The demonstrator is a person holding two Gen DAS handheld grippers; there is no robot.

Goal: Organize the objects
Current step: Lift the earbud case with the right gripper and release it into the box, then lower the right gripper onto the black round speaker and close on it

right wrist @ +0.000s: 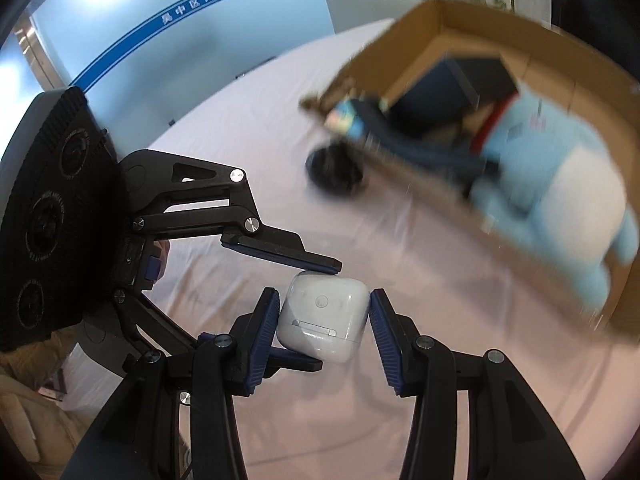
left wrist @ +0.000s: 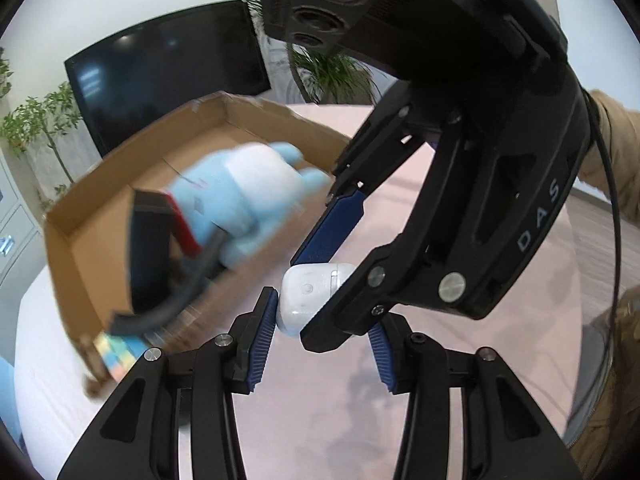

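Seen from the left wrist, the cardboard box [left wrist: 80,240] sits at the left on the pink-covered bench [left wrist: 312,420]. It already holds a dark boxy item [left wrist: 148,248] and a light-blue plush toy [left wrist: 248,200], blurred, so it is probably the collecting place.

Lower centre, the white earbud case [left wrist: 308,292] is held off the bench between both tools. The left gripper [left wrist: 320,344] has one ribbed pad against the case's side; its other pad is hidden behind the right tool, so full contact cannot be confirmed.

In the right wrist view, the left tool's fingers [right wrist: 288,256] pinch the case [right wrist: 324,316] from above and below. The right gripper [right wrist: 324,320] has its fingers clenched on the case's two flanks. The crossed grips suggest a handover, or steadying the smooth, rounded case. A black round object [right wrist: 336,172] lies on the bench beside the box [right wrist: 420,28].
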